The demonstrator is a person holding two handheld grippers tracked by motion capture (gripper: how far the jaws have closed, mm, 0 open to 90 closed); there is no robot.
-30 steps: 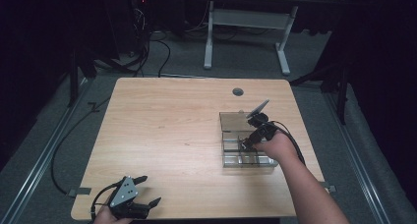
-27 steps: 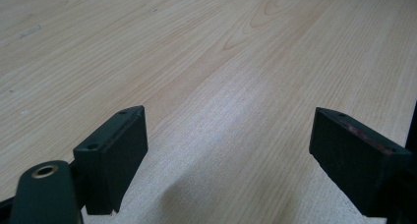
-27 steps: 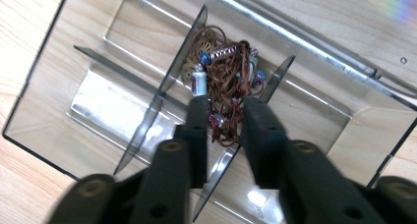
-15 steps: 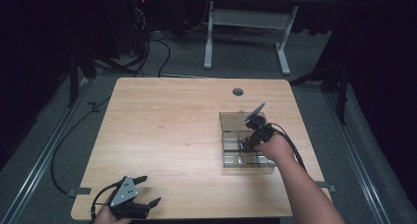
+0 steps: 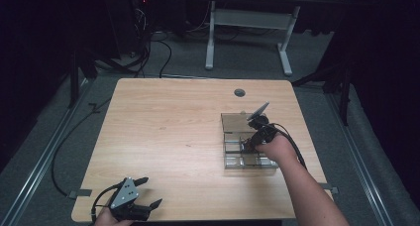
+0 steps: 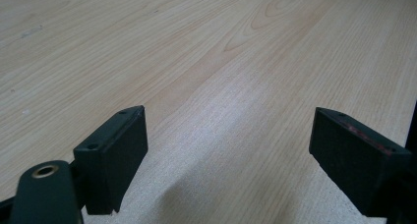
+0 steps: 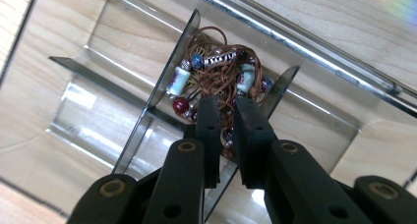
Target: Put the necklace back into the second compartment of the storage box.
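One tangled beaded cord necklace lies in a compartment of the single clear divided box on the surface, right at the right claw, whose nearly closed jaws pinch its cord, while the left claw rests wide open, empty, near the surface's front edge.

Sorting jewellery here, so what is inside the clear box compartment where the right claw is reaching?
A tangle of brown cord strung with beads sits in that compartment of the clear divided box. The right claw covers its near part, so whatever lies beneath is hidden.
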